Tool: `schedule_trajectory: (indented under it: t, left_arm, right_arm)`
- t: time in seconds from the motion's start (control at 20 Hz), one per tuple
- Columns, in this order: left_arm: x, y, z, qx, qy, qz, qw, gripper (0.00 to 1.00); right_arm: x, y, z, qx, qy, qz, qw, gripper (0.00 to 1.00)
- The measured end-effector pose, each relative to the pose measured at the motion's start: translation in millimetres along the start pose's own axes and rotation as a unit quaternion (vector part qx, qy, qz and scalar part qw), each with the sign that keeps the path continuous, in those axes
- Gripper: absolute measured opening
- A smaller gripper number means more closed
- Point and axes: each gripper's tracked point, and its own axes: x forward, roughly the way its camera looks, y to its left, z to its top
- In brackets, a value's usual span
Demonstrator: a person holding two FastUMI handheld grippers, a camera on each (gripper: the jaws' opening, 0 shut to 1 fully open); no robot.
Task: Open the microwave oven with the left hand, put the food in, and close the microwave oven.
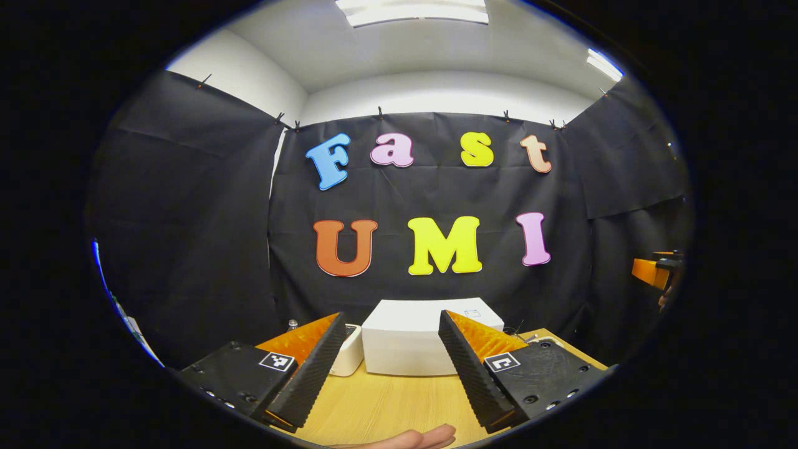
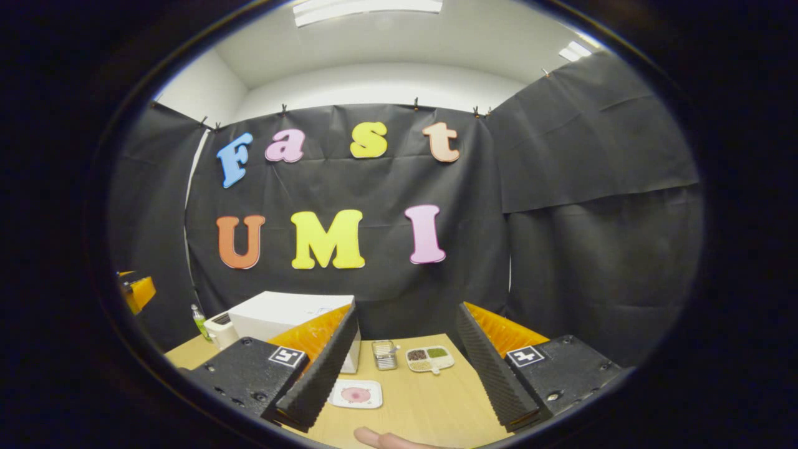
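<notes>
We hold both claws high above the desk, and each one is released, with its fingers spread wide and nothing between them. In the left gripper view the left claw looks straight at the white microwave oven, which stands at the far side of the desk, well apart from us; from here we cannot see its door or handle clearly, so we judge it is not yet opened. In the right gripper view the right claw hangs over the food: a small white plate with a pink piece on it lies near the front, and behind it stand a small metal container and a divided tray. The first risk is that the left claw comes to the wrong edge of the door, slips, and pushes the light oven backwards. The second risk is the flat plate: if the right claw pinches only its thin rim, it may tilt and drop the food. Also the small white appliance stands just beside the oven and could be hit by the swinging door or by our hand.
</notes>
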Motion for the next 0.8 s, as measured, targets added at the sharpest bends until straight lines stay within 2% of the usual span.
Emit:
schedule_trajectory:
  t: [0.15, 0.2, 0.25, 0.3, 0.35, 0.4, 0.5, 0.55, 0.6, 0.65, 0.7, 0.8]
  left_arm:
    - [17.8, -13.3, -17.0, 0.001, 0.01, -0.002, 1.0, 0.95]
    - [24.6, -20.3, -23.1, 0.001, 0.013, -0.007, 1.0, 0.95]
    - [33.1, -27.0, -29.5, 0.001, 0.012, -0.01, 1.0, 0.94]
    - [41.5, -34.1, -33.4, 0.005, 0.009, -0.01, 1.0, 0.94]
    - [49.4, -41.4, -39.1, 0.006, 0.007, -0.013, 1.0, 0.94]
    - [59.0, -51.3, -46.6, 0.004, 0.006, -0.019, 1.0, 0.94]
    - [80.7, -74.2, -71.2, -0.011, 0.016, -0.036, 0.999, 0.94]
    - [94.5, -84.3, -83.9, -0.017, 0.02, -0.045, 0.999, 0.94]
    - [106.0, -93.0, -98.3, -0.021, 0.027, -0.05, 0.998, 0.94]
    - [117.9, -99.3, -113.5, -0.021, 0.034, -0.052, 0.998, 0.95]
    - [130.3, -105.1, -129.8, -0.016, 0.042, -0.052, 0.998, 0.95]
    - [155.4, -118.9, -161.4, -0.005, 0.053, -0.055, 0.997, 0.95]
  right_arm:
    - [6.5, -9.4, -7.5, 0.01, 0.003, 0.0, 1.0, 0.95]
    - [9.3, -14.4, -12.3, 0.013, 0.006, -0.001, 1.0, 1.0]
    - [12.2, -17.5, -15.4, 0.015, 0.008, -0.001, 1.0, 0.95]
    - [13.9, -19.8, -17.7, 0.016, 0.008, -0.001, 1.0, 1.0]
    - [14.9, -22.5, -19.7, 0.013, 0.006, -0.001, 1.0, 1.0]
    - [15.8, -24.5, -19.6, 0.001, -0.002, -0.001, 1.0, 0.94]
    - [16.5, -33.3, -19.2, -0.019, -0.017, -0.014, 1.0, 0.95]
    - [14.9, -34.6, -20.3, -0.022, -0.019, -0.015, 0.999, 1.0]
    - [12.2, -33.5, -22.9, -0.021, -0.019, -0.011, 1.0, 1.0]
    - [10.5, -32.7, -25.1, -0.019, -0.017, -0.005, 1.0, 0.95]
    - [10.1, -33.4, -28.7, -0.015, -0.014, 0.0, 1.0, 1.0]
    - [9.0, -37.4, -30.3, -0.01, -0.015, 0.006, 1.0, 1.0]
